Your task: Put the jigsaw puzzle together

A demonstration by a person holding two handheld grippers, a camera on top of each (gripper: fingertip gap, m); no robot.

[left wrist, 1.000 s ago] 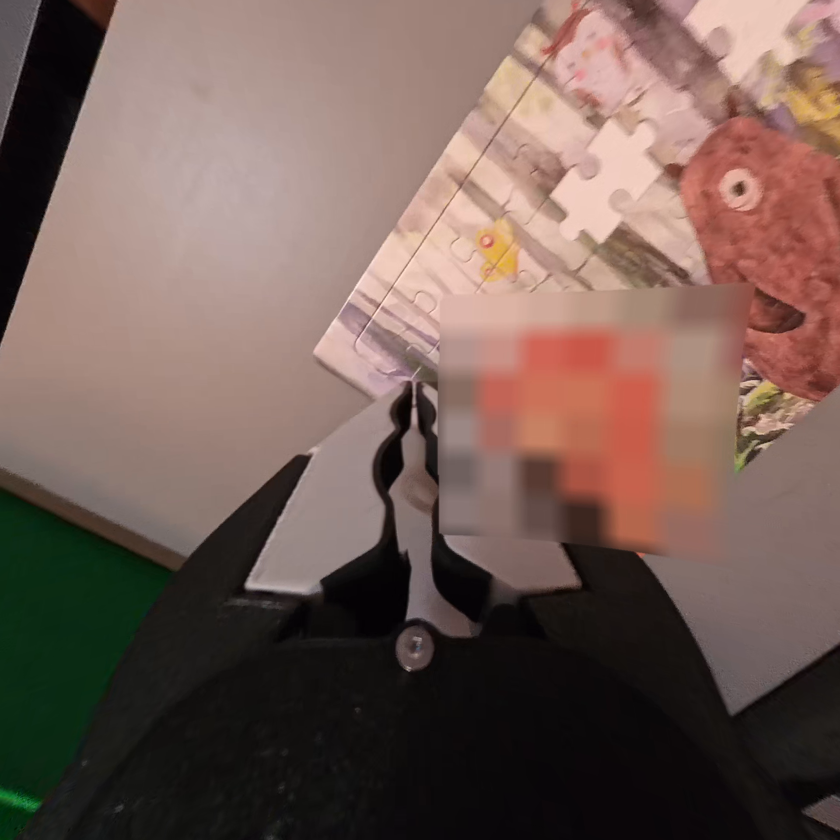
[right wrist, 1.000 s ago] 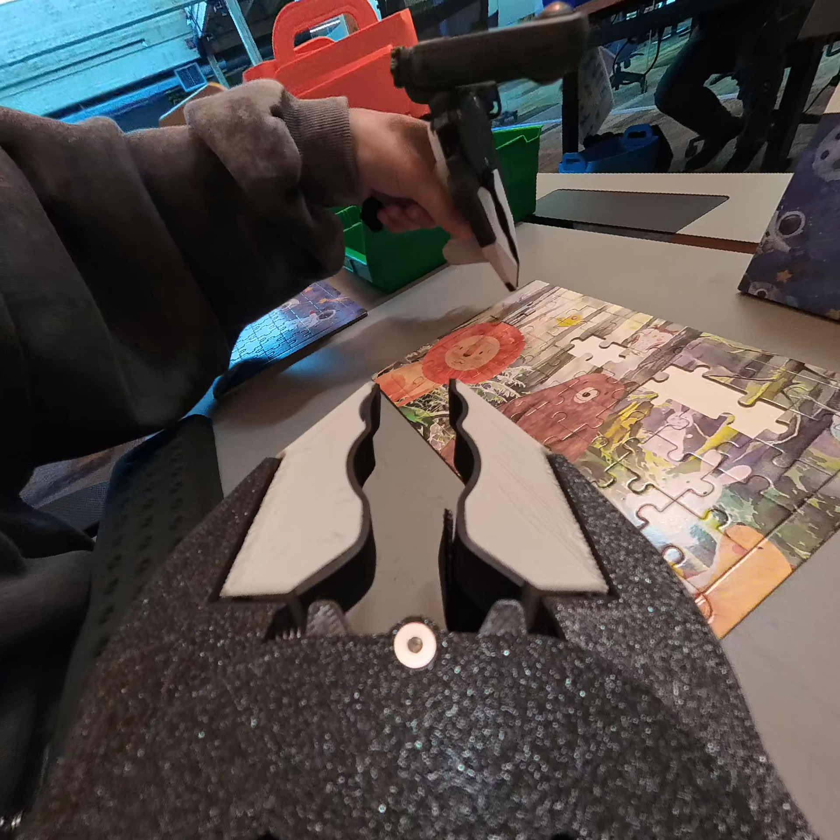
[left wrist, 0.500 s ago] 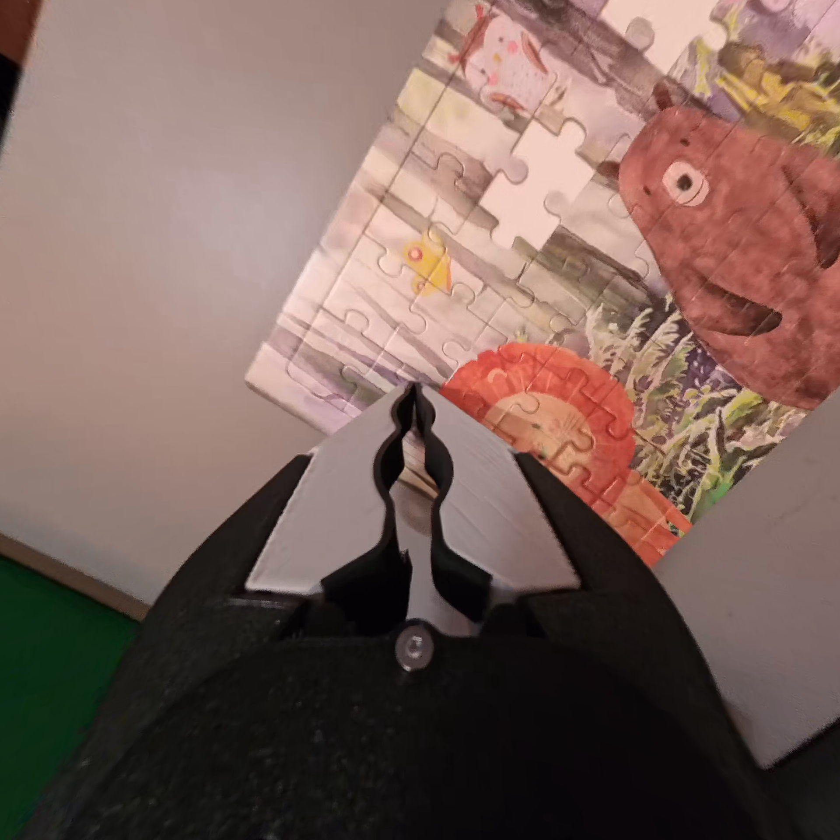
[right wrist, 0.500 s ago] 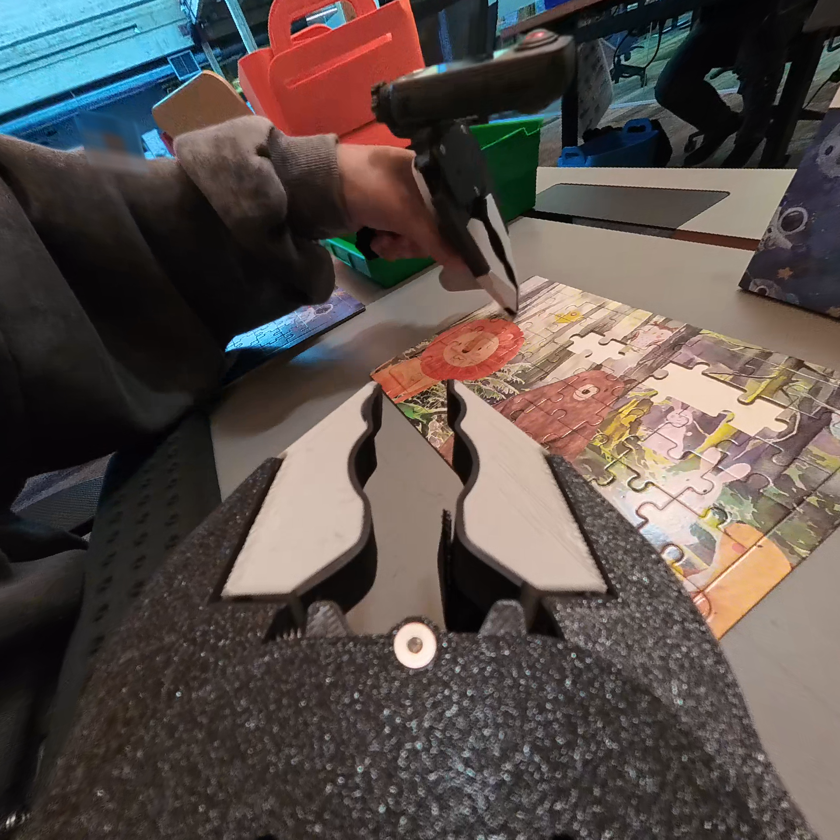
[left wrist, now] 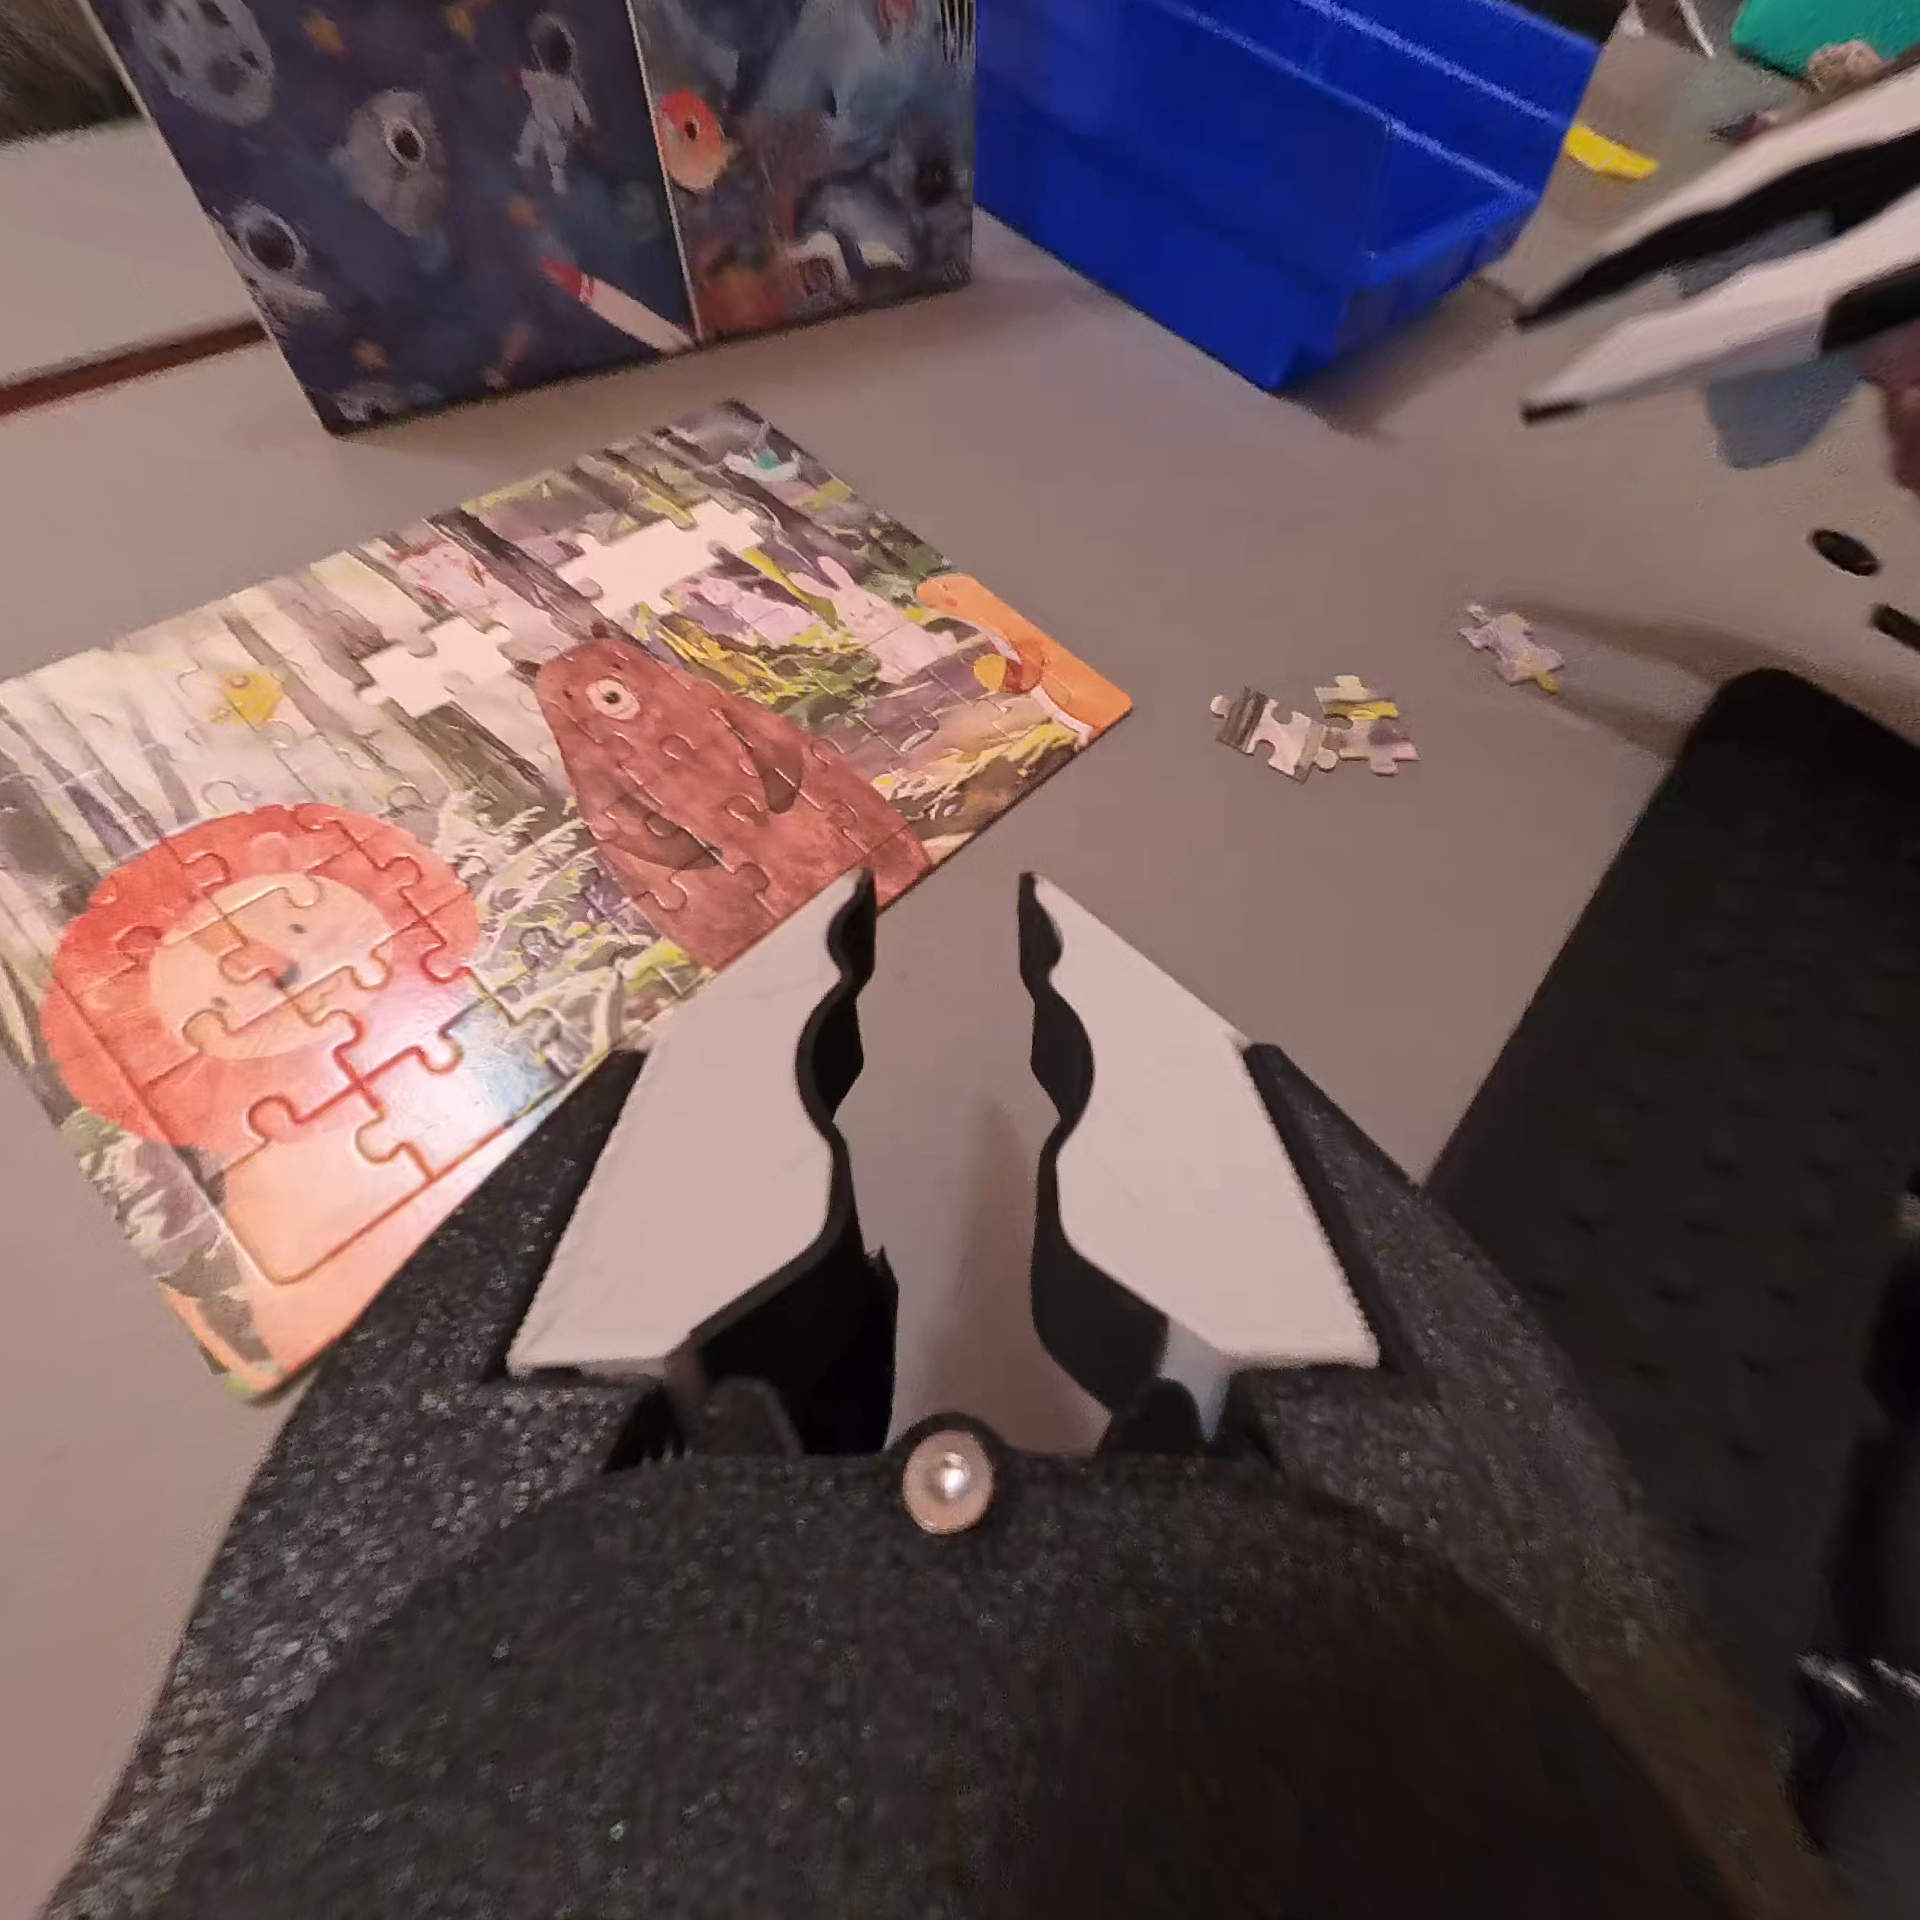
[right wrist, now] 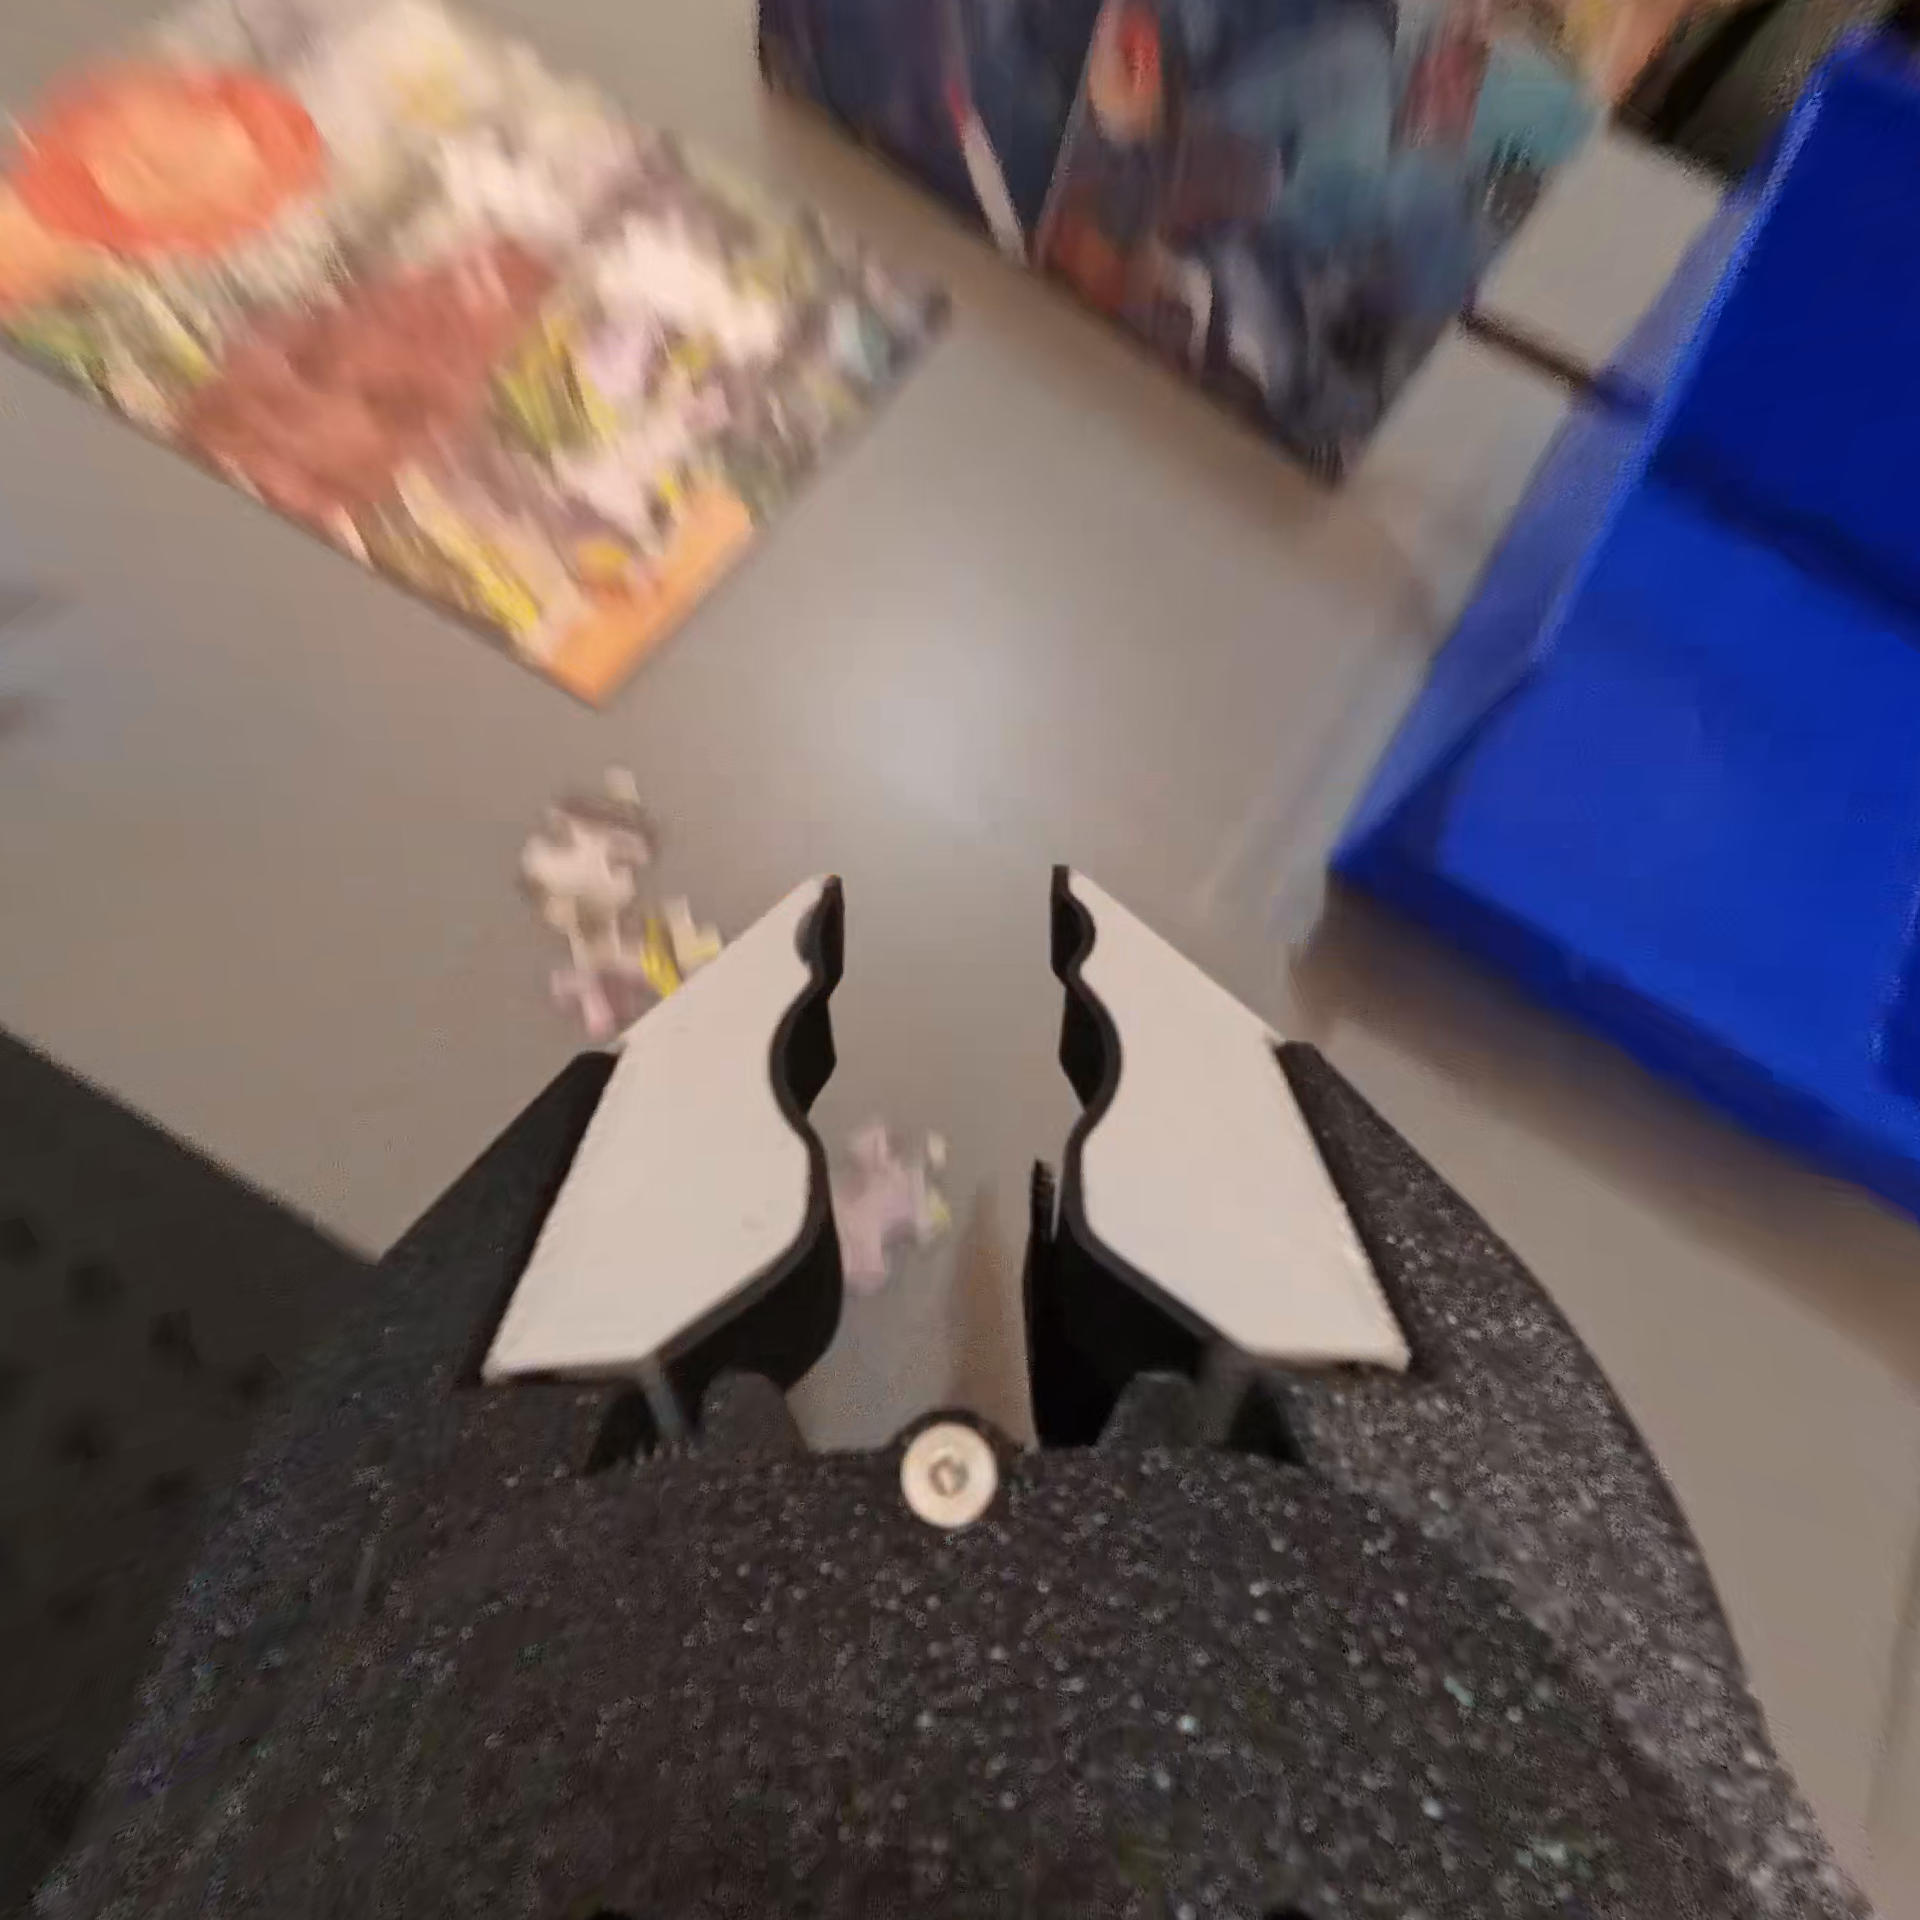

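The partly built jigsaw puzzle (left wrist: 499, 810) lies flat on the grey table, with a red lion, a brown bear and two white gaps. It also shows blurred in the right wrist view (right wrist: 416, 343). My left gripper (left wrist: 940, 899) is open and empty above the puzzle's near edge. Loose pieces (left wrist: 1314, 727) lie right of the puzzle, one more (left wrist: 1512, 644) farther right. My right gripper (right wrist: 945, 894) is open and empty above the table; a loose piece (right wrist: 894, 1184) shows between its fingers, others (right wrist: 613, 904) to its left. It also shows in the left wrist view (left wrist: 1704, 301).
A dark blue space-themed box (left wrist: 540, 187) stands behind the puzzle. A blue bin (left wrist: 1278, 166) stands at the back right, also in the right wrist view (right wrist: 1683, 665). A black perforated mat (left wrist: 1704, 1091) lies at the right. About 30 centimeters separates my left fingertips from my right. From the left gripper's tips to the partly built jigsaw puzzle (left wrist: 499, 810) is close to 15 centimeters. Seen from the right wrist view (right wrist: 330, 227) as well.
My left gripper has pulled back from the puzzle's far corner, turned to face it from the near side and opened. My right gripper has swung right over the loose pieces and opened wider.
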